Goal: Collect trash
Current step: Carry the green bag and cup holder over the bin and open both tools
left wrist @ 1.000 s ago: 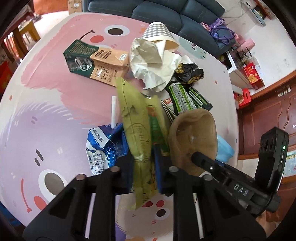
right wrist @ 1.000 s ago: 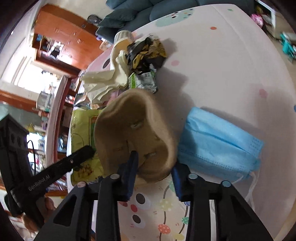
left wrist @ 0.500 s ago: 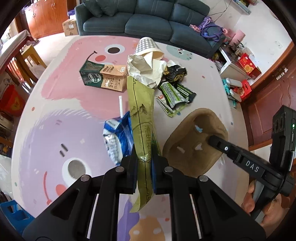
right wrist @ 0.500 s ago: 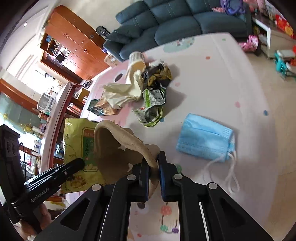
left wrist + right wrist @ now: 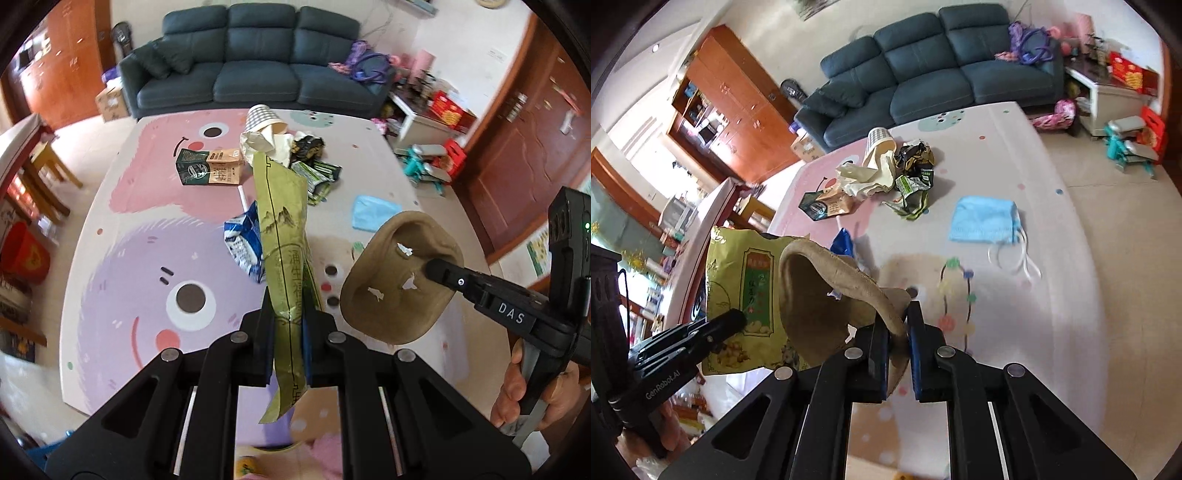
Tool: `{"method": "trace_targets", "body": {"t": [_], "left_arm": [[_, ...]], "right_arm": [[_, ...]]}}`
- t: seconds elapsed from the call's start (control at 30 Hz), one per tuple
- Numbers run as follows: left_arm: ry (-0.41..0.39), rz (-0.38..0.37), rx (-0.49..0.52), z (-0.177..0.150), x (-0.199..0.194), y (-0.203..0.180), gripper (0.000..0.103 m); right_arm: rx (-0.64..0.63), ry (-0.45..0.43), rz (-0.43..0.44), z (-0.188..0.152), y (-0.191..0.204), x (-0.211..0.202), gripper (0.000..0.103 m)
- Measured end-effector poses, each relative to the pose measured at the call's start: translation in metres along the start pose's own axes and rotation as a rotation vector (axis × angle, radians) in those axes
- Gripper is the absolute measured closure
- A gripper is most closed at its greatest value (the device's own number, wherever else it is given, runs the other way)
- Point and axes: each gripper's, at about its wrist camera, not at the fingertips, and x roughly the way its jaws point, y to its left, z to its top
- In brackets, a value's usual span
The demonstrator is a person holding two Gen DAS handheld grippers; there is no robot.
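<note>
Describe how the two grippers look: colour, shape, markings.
Both are matte black with two angular fingers and round silver bolts. The left gripper has blue pads and white "GenRobot.AI" lettering. The right gripper has blue pads too, reads "DAS", and carries a black box with a green light.

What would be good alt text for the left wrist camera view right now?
The left tool pinches a long yellow-green snack bag above a pastel play mat, while the right tool holds a brown pulp tray beside it. More trash lies farther off: a checked paper cup, a blue face mask.
</note>
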Motion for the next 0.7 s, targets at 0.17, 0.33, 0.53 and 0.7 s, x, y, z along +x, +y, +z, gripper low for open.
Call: {"method": "trace_targets", "body": {"t": [0.17,0.33,0.53,0.7], "left_arm": [[-0.035,-0.042,0.11,-0.044,-0.044,0.008,0.094],[-0.072,-0.052,0.216,-0.093,-0.078,0.015,0.094],[-0.084,-0.041,0.324,-0.164,-0.111,0.022,0.094],[-0.035,-0.062,0.364,-0.206,-0.123,0.024,0.094]], "right_arm": [[0.062,-0.079,-0.058,-0.059,0.03,-0.039,0.094],[0.094,-0.127,-0.123,-0.124,0.062,-0.069,0.094],[0.131,-0.098,-0.204,-0.207,0.098,-0.095,0.094],[0.144,-0.059,-0.251,-0.248,0.11,-0.109,0.094]]}}
